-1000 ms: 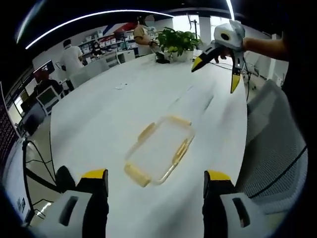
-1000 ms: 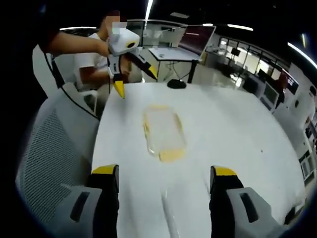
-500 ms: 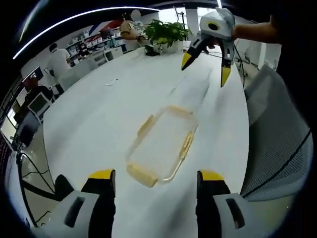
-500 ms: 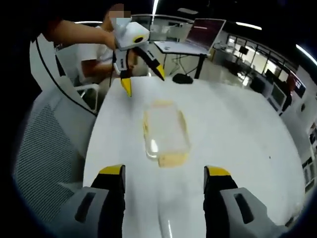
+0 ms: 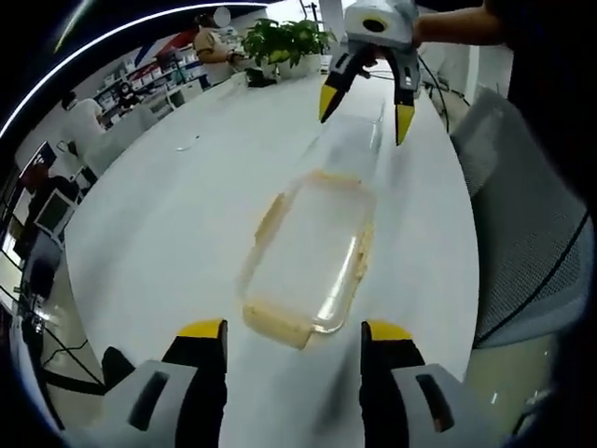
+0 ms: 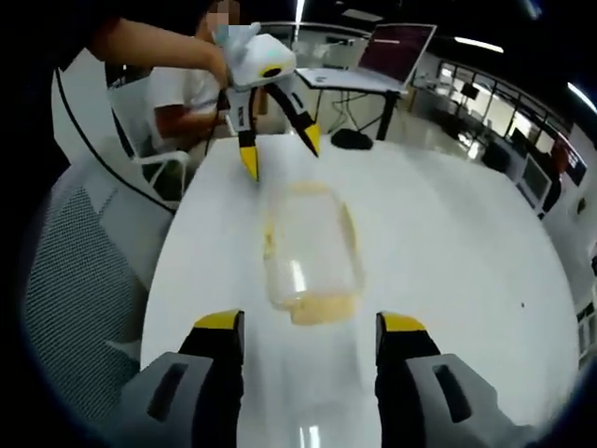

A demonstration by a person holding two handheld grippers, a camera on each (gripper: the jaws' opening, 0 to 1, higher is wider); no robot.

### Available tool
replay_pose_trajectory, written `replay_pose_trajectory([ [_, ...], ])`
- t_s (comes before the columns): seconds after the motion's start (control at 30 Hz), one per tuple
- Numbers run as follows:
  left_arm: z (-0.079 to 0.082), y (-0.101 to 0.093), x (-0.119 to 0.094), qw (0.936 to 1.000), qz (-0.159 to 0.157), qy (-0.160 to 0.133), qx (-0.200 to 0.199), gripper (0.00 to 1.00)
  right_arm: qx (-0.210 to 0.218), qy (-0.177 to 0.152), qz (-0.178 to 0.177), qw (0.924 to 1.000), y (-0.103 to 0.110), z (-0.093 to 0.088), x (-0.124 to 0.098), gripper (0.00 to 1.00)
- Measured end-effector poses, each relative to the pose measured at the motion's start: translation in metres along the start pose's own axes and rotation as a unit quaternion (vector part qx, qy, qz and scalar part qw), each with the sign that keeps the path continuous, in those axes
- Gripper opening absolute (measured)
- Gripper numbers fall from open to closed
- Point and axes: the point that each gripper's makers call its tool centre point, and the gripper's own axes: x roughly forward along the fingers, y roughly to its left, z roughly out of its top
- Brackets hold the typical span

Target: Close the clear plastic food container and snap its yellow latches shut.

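Observation:
A clear plastic food container (image 5: 312,252) with yellow latches lies flat on the white table (image 5: 168,233), its lid resting on top. I cannot tell whether the latches are snapped. My left gripper (image 5: 294,336) is open, its yellow-tipped jaws straddling the container's near short end just above the table. Beyond the far end hovers my right gripper (image 5: 364,112), also open and held by a hand. In the right gripper view the same container (image 6: 308,247) lies just ahead of my open right gripper (image 6: 311,325), with the left gripper (image 6: 280,154) open over its far end.
A grey mesh chair (image 5: 522,224) stands along the table's edge. A potted plant (image 5: 280,42) sits at the far end of the table. A black object (image 6: 353,138) lies on the table beyond the container. A seated person (image 6: 177,103) and desks are farther off.
Both grippers have closed in on the container from opposite short ends and stayed open. The container has not moved.

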Motion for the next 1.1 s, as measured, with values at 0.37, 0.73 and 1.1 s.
replay_pose_trajectory([
  [0.37, -0.005, 0.009, 0.011, 0.9985, -0.033, 0.023, 0.037, 0.46, -0.01, 0.021, 0.011, 0.9997, -0.006, -0.007, 0.019, 0.5],
  [0.73, -0.01, 0.014, 0.018, 0.9952, -0.064, 0.038, 0.064, 0.44, -0.003, 0.043, 0.031, 0.9986, -0.009, -0.014, 0.035, 0.48],
  [1.1, -0.015, 0.014, 0.025, 0.9913, -0.086, 0.046, 0.088, 0.42, 0.007, 0.052, 0.04, 0.9979, -0.013, -0.015, 0.044, 0.47],
])
